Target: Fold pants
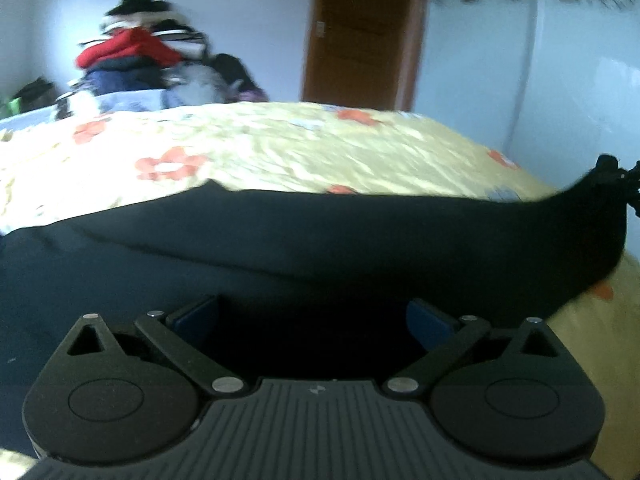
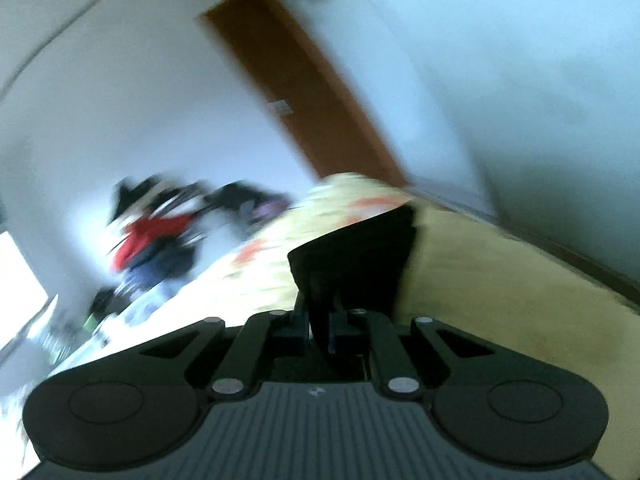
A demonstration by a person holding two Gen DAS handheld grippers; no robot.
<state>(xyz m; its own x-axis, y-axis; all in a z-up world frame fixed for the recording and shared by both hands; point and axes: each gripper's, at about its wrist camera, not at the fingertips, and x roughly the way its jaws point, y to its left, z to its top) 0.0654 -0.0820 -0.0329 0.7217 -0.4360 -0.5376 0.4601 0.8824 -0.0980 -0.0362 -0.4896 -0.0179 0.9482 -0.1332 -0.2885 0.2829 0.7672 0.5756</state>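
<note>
While the left gripper [image 1: 312, 320] gapes empty above the pants [image 1: 280, 240], the tilted right gripper [image 2: 319, 326] pinches their edge.

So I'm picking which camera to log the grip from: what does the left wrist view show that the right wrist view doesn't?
Left wrist only: the open left tool over the black pants spread across the bed.
Right wrist only: the right tool shut on a pants edge, close up.
Both: the floral bedspread, brown door and clothes pile.
</note>
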